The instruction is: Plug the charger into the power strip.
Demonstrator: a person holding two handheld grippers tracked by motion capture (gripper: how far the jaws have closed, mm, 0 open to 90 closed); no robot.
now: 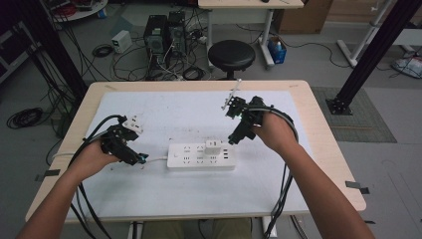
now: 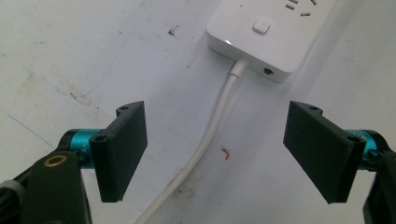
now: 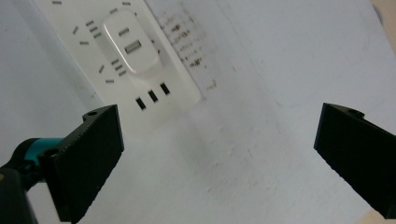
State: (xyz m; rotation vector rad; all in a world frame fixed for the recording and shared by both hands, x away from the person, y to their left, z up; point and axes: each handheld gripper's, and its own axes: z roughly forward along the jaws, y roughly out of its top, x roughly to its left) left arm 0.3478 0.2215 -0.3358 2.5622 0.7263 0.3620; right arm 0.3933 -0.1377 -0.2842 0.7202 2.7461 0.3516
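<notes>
Here my left gripper (image 1: pixel 141 159) sits low at the centre-left of the high view, its jaws partly open with nothing clamped. In the left gripper view the thin white cord (image 2: pixel 212 128) runs up the middle of the frame between those two jaws, touching neither, and enters the end of the white rectangular plastic power strip (image 2: pixel 271 32) at the upper right.

My right gripper (image 1: pixel 234 138) is up at the centre-right of the high view, above the strip's right end, jaws spread wide and holding nothing. In the right gripper view the strip (image 3: pixel 116 60) lies in the upper left, apart from both jaws.

The strip (image 1: pixel 199 156) lies flat in the middle of the white mat (image 1: pixel 164 199) covering the pale wooden table (image 1: pixel 323 144). A small white rounded plug-in charger block (image 1: pixel 213 147) stands plugged into its top face, right of centre.
</notes>
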